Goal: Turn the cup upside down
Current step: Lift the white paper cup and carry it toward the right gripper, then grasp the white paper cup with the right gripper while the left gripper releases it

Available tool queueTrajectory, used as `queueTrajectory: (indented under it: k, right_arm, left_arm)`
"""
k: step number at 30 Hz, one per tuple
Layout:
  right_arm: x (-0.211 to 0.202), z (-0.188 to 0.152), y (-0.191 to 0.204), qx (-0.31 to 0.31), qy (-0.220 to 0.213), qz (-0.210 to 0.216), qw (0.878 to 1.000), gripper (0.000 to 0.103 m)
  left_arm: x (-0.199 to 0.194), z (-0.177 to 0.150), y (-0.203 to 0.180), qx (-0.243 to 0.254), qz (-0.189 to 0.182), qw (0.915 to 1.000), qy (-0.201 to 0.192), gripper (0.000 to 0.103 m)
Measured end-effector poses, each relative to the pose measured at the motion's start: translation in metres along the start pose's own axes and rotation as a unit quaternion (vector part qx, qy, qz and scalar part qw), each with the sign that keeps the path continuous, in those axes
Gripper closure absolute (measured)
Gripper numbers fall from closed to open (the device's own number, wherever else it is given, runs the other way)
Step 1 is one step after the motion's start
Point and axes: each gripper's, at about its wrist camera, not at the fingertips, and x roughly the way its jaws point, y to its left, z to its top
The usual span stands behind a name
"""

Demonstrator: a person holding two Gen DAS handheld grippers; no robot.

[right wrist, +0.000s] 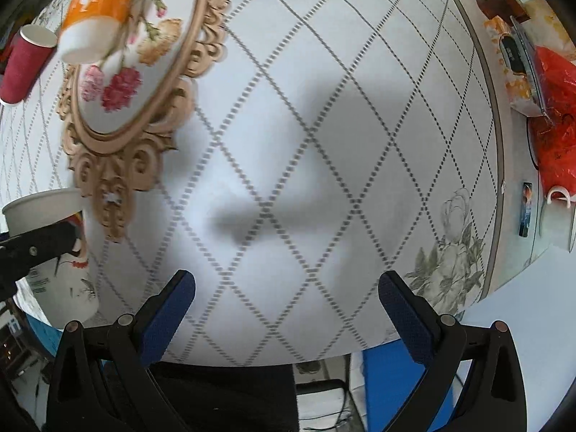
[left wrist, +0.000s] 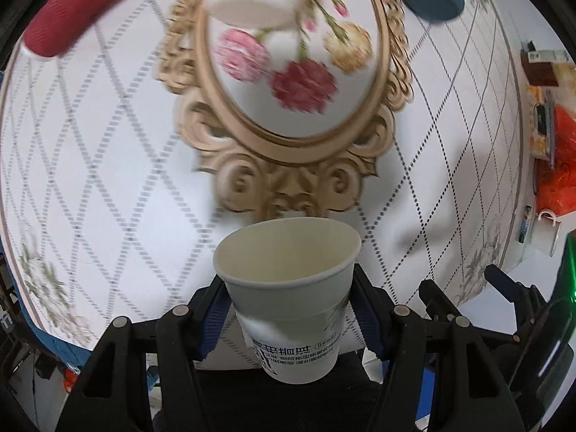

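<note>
The left gripper [left wrist: 289, 320] is clamped on a white paper cup [left wrist: 288, 288], held above the quilted tablecloth [left wrist: 108, 180] with its mouth open toward the camera — printed text on its wall reads inverted. Only the right wrist view shows the right gripper [right wrist: 286, 300], fingers wide apart and holding nothing; there the cup [right wrist: 54, 252] sits at far left. An orange-banded mug [right wrist: 95, 14] stands on the floral placemat [right wrist: 144, 72].

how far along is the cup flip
Done: the left claw has gripped the white paper cup by its sides. In hand: the cup's open mouth faces away from the camera, so it isn't upside down yet. Left: turn it over and set it rim-down on the tablecloth. The right claw is open.
</note>
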Motion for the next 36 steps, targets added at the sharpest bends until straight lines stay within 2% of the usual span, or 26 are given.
queueTrajectory:
  k: [5, 8, 14, 20, 24, 32, 36]
  right_arm:
    - [0.008, -0.006, -0.025, -0.011, 0.002, -0.005, 1.0, 0.0]
    - [0.013, -0.007, -0.036, -0.014, 0.001, -0.005, 1.0, 0.0]
    - [0.015, -0.013, -0.042, -0.02, -0.003, -0.002, 1.0, 0.0]
    - [0.014, 0.005, -0.033, -0.026, -0.004, -0.003, 1.0, 0.0]
    - [0.011, 0.002, -0.032, -0.027, -0.006, -0.003, 1.0, 0.0]
    - [0.008, 0.012, -0.026, -0.024, -0.006, -0.003, 1.0, 0.0]
    - [0.003, 0.012, -0.029, -0.019, -0.008, 0.004, 1.0, 0.0]
  left_arm:
    - [0.017, 0.001, -0.023, -0.001, 0.012, 0.9999, 0.005, 0.043]
    - [0.027, 0.003, -0.039, 0.006, 0.031, 0.9995, -0.002, 0.043]
    - [0.038, 0.004, -0.043, -0.005, 0.044, 0.999, -0.009, 0.039]
    - [0.038, 0.011, -0.044, -0.011, 0.038, 0.9991, -0.016, 0.039]
    - [0.037, 0.014, -0.04, -0.011, 0.045, 0.9988, -0.017, 0.017]
    - [0.033, 0.011, -0.035, -0.01, 0.041, 0.9987, -0.026, 0.016]
    - [0.009, 0.001, -0.038, -0.014, 0.027, 0.9987, -0.04, 0.015]
